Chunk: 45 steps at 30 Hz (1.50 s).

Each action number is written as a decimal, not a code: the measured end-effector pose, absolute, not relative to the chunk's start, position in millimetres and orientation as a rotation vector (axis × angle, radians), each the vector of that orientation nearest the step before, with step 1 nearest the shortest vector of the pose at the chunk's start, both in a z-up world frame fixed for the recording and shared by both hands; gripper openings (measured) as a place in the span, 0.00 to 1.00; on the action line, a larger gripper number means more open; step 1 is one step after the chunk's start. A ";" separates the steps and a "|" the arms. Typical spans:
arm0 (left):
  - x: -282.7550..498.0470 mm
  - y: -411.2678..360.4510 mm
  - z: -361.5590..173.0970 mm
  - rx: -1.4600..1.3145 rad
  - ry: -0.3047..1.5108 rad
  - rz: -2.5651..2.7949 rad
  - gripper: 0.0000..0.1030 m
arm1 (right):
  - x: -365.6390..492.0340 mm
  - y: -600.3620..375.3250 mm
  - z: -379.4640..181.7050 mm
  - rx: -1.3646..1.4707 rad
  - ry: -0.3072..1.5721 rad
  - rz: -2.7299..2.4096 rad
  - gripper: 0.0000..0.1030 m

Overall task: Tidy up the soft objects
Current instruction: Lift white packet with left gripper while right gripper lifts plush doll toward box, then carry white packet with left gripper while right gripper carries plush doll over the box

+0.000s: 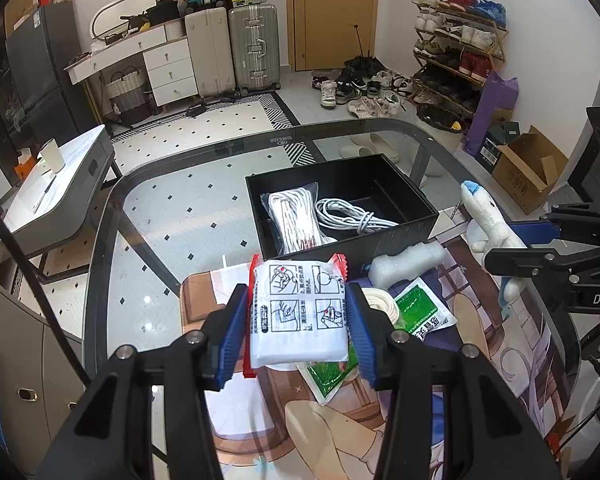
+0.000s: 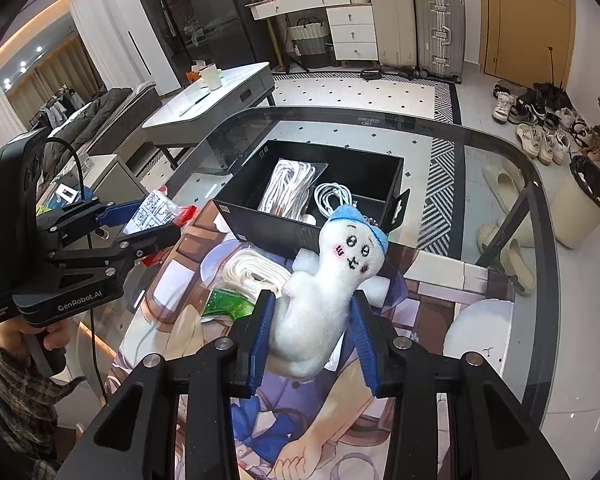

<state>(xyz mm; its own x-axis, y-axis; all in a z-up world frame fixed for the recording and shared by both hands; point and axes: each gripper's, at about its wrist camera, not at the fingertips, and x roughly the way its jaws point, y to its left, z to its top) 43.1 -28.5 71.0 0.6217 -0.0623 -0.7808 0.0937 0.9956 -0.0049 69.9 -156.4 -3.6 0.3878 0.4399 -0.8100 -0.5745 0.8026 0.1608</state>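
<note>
My left gripper [image 1: 298, 320] is shut on a white plastic packet with red ends [image 1: 298, 308] and holds it above the printed mat, in front of the black box [image 1: 416, 236]. The packet also shows in the right wrist view [image 2: 156, 210]. My right gripper [image 2: 310, 332] is shut on a white plush toy with a blue cap [image 2: 332, 276], held above the mat near the box's front right corner; the toy also shows in the left wrist view [image 1: 488, 224]. The box [image 2: 260, 226] holds a bagged white rope [image 1: 294, 216] and a coiled white cable [image 1: 350, 214].
On the mat lie a white foam piece [image 1: 404, 264], a coil of white rope [image 2: 256, 270] and a green packet [image 1: 418, 312]. The glass table's edge [image 1: 100, 240] curves around the left. A grey side table [image 1: 56, 192] stands beyond it.
</note>
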 end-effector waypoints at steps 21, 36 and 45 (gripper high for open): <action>82.0 -30.7 90.8 0.047 0.869 -0.110 0.45 | 105.1 -148.7 24.0 -0.159 0.940 0.636 0.37; 109.0 -27.1 95.6 0.051 0.859 -0.102 0.45 | 134.1 -139.4 33.3 -0.150 0.935 0.646 0.37; 133.4 -25.3 89.7 0.056 0.867 -0.103 0.45 | 154.7 -129.1 30.6 -0.151 0.949 0.648 0.37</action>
<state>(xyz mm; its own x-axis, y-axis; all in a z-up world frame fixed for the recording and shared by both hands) 133.4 -25.3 89.7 0.6423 -0.0675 -0.7635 0.1132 0.9935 0.0073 154.7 -129.1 30.6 0.4106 0.4485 -0.7939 -0.5766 0.8022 0.1551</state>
